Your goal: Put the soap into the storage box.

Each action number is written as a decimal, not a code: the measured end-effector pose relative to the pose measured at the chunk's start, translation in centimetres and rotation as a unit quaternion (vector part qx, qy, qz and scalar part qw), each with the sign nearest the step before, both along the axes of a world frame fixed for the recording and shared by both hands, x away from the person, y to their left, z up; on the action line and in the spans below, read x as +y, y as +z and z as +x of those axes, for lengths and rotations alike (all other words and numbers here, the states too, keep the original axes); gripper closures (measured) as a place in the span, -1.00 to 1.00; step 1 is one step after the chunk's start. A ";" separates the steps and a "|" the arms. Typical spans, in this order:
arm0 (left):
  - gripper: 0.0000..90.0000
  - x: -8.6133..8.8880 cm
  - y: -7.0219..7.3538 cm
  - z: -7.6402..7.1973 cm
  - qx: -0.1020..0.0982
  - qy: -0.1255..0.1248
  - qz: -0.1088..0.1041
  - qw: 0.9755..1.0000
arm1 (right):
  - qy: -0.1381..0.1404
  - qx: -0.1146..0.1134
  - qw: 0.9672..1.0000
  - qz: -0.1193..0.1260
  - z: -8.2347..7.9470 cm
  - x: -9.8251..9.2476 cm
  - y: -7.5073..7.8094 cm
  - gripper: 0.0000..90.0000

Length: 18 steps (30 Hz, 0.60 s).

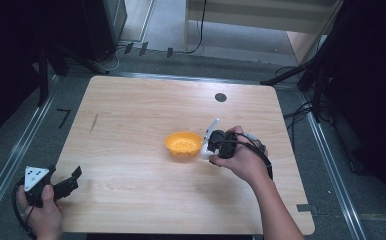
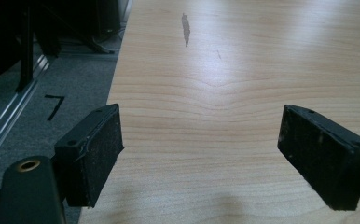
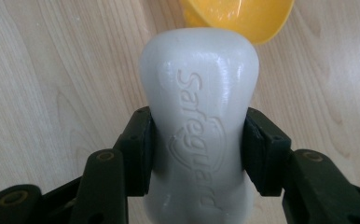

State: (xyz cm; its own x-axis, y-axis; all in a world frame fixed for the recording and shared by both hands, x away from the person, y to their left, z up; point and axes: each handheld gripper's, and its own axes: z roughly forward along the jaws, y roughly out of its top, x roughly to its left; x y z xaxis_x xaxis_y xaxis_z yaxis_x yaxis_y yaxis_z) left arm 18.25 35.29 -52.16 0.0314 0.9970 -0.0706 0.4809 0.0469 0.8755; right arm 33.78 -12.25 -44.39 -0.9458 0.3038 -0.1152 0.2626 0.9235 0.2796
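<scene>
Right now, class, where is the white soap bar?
The soap bar sits clamped in the right claw, just right of the yellow bowl near the table's middle.

White soap bar [image 3: 199, 121], embossed "Safeguard" lettering running lengthwise, clamped between two black jaws of right gripper [image 3: 197, 149], pads pressing bar's waisted sides. Bar stands centre frame, far end rounded. Yellow bowl [image 3: 243, 18] at top edge, rim just behind bar's far end. Light wooden table [image 3: 52, 70] beneath. Blurred fingertip at lower left edge.
</scene>
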 end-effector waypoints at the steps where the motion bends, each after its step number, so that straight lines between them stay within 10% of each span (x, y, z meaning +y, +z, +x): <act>1: -0.68 0.0 0.0 0.0 0.000 0.000 0.000 1.000 | 0.001 0.001 1.000 -0.001 0.1 0.2 0.2 0.13; 18: -0.68 0.0 0.0 0.0 0.001 0.000 -0.001 1.000 | 0.038 -0.007 0.999 0.000 1.5 2.9 1.1 0.13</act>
State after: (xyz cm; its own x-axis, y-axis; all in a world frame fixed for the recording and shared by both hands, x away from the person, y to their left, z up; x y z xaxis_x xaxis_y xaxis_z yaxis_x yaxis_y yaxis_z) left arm 18.27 35.29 -52.16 0.0319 0.9969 -0.0718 0.4829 0.0475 0.8744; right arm 35.24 -9.37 -43.32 -0.9641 0.2320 -0.1296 0.1885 0.9407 0.2820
